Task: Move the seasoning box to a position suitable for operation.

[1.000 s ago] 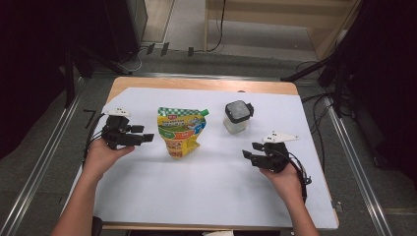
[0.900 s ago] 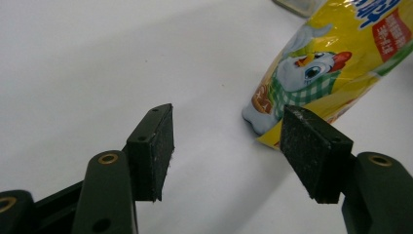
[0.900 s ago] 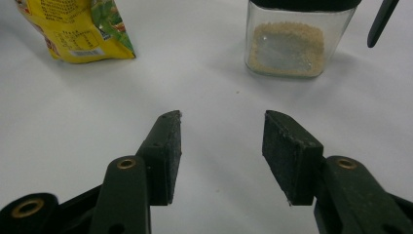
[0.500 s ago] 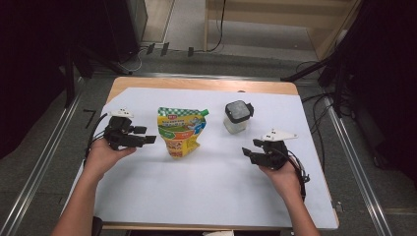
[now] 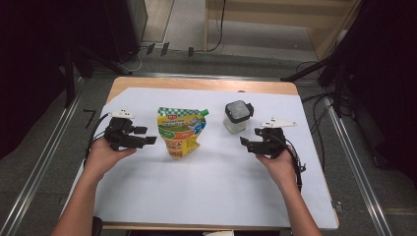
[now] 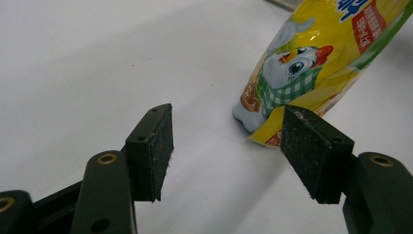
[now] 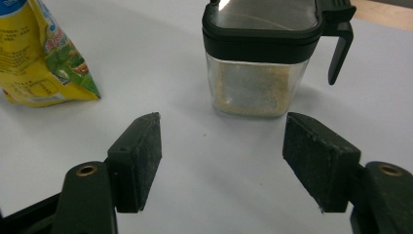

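Your right gripper (image 5: 247,143) has crept toward the jar (image 5: 237,117) near the table's (image 5: 196,84) far edge, jaws just widened, empty; left gripper (image 5: 148,140) released beside the pouch (image 5: 179,130).

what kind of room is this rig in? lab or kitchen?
Probably a lab or recording setup, not a kitchen: a table under white sheeting, cables on the floor, metal rails alongside, and only a yellow pouch and seasoning jar staged.

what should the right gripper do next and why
Probably ease forward toward the clear jar. The right gripper has just been opening, nothing sits between its pads, and the black-lidded jar stands straight ahead of it, apart from the yellow pouch.
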`<state>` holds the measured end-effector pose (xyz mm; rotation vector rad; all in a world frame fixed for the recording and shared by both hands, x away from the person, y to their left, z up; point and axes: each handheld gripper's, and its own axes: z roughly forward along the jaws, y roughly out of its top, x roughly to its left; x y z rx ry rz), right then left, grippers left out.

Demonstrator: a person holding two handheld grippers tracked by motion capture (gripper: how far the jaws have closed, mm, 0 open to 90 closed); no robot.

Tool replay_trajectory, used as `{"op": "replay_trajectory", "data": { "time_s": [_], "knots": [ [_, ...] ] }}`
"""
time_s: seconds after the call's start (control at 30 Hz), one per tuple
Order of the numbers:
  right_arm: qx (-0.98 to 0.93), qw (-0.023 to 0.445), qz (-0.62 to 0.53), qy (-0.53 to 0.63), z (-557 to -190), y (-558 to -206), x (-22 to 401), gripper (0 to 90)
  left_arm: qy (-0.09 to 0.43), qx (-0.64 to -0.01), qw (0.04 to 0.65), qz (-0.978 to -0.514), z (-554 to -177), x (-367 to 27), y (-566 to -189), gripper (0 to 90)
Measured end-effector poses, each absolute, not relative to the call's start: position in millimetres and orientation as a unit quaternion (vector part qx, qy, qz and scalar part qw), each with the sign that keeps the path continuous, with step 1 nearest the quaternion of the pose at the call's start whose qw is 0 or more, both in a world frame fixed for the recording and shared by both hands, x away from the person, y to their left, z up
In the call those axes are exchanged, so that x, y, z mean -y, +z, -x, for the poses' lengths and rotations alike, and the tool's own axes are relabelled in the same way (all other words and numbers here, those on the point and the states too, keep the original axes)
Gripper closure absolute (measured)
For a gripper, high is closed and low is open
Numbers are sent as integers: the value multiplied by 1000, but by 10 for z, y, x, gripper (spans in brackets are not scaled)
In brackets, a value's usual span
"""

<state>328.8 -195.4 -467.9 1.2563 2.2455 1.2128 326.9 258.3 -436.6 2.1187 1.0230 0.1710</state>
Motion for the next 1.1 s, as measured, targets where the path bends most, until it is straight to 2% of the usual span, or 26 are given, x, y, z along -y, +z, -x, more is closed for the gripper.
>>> {"op": "replay_trajectory", "data": {
  "time_s": [0.27,0.73,0.97,1.0,1.1],
  "knots": [
    [-778,156,-435,425,-3400,-4641,1908,313,66,-398,380,-832,-3273,-2581,-4376,376],
    [-774,141,-445,428,-3632,-4653,1856,280,66,-395,377,-835,-3287,-2581,-4398,376],
    [-778,143,-443,423,-3736,-4715,1824,250,67,-395,373,-837,-3277,-2579,-4406,376],
    [-778,149,-445,418,-3771,-4736,1806,214,68,-395,371,-838,-3269,-2582,-4408,376],
    [-775,147,-451,418,-3834,-4788,1801,197,69,-400,373,-834,-3268,-2597,-4405,376]
  ]
}}
